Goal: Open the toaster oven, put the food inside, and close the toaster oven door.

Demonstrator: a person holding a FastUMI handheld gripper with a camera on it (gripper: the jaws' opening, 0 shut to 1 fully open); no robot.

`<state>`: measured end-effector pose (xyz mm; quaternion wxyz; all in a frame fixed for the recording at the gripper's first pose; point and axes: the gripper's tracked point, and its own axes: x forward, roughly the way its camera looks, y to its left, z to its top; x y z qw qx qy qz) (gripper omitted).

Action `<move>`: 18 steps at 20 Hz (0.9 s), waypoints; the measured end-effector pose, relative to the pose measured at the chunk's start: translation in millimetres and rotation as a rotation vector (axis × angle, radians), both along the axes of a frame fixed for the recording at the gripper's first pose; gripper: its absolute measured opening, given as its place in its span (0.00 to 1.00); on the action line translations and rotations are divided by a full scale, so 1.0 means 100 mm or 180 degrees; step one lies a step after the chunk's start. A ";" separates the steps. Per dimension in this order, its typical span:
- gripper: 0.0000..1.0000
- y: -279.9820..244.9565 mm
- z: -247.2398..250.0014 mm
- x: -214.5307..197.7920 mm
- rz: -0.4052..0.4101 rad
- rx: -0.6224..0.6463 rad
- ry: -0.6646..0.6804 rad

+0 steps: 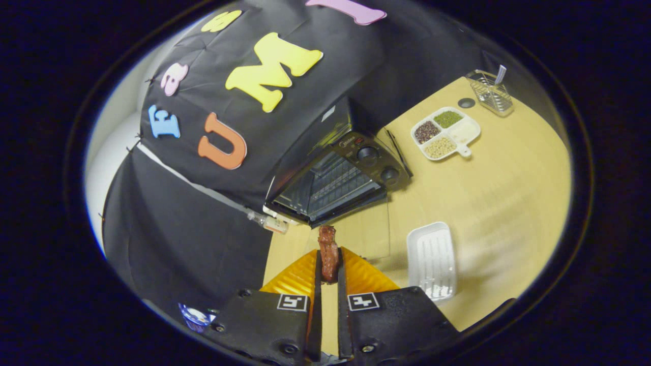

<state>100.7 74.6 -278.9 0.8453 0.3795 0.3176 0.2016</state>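
While your gripper (329,264) pinches the piece of meat (328,252) between both fingers, the toaster oven (339,179) stands just beyond them, door (362,230) lowered open toward you. Item: white ribbed tray (432,260), on the table (508,178) beside the fingers. Item: divided dish of grains (445,132), well beyond. Item: wire basket (490,92), farther still.

A divided dish of grains (446,133), a wire basket (490,92) and a white tray (432,259) sit on the wooden table (508,193).
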 end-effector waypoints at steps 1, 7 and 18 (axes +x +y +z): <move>0.15 0.15 0.02 0.08 -0.0102 0.0157 -0.0011; 0.15 0.67 -0.12 0.63 -0.0774 0.0873 -0.0013; 0.15 1.05 -0.55 1.77 -0.1808 0.1316 0.0198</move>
